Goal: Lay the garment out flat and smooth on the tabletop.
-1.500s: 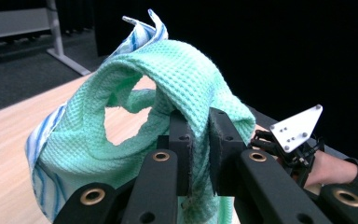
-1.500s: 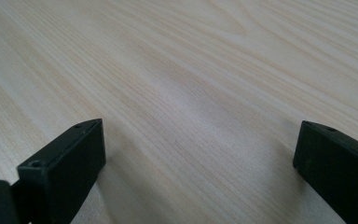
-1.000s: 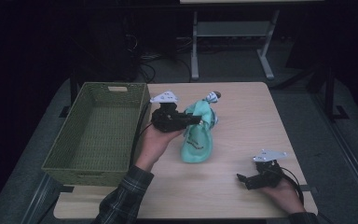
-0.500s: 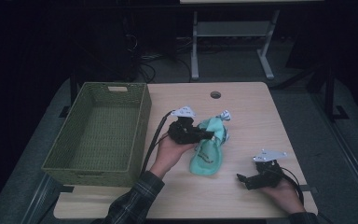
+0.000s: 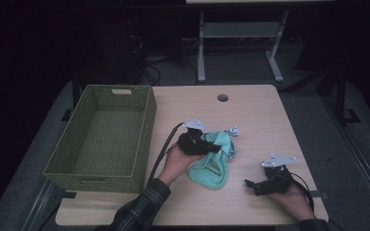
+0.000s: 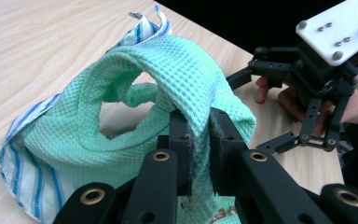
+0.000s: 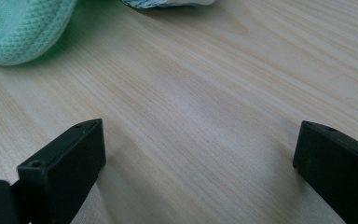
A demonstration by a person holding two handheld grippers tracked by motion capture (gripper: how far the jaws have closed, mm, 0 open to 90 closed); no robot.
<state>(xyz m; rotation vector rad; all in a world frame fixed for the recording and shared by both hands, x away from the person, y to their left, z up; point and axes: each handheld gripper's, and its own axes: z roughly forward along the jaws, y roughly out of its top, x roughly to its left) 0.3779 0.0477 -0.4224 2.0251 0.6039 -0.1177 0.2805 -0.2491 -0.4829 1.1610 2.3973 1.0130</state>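
Cloth (image 5: pixel 213 159) of mint green lies bunched on the counter (image 5: pixel 250 115), a fold pinched in the left hand-held gripper (image 6: pixel 199 140), while the right hand-held gripper (image 5: pixel 251 185) rests wide open nearby; next probably comes lifting it into the basket (image 5: pixel 84 173)

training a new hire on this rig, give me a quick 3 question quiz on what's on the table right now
1. True or false: the left gripper has its jaws shut on the mint green waffle-weave cloth.
2. Which best describes the right gripper? A. clamped on the cloth B. open, resting low on the wooden table with nothing between its jaws C. inside the basket
3. What lies inside the green woven basket to the left of the cloth?

Key:
1. True; the pads pinch a fold of it.
2. B
3. Nothing that the high view shows; only its woven floor.
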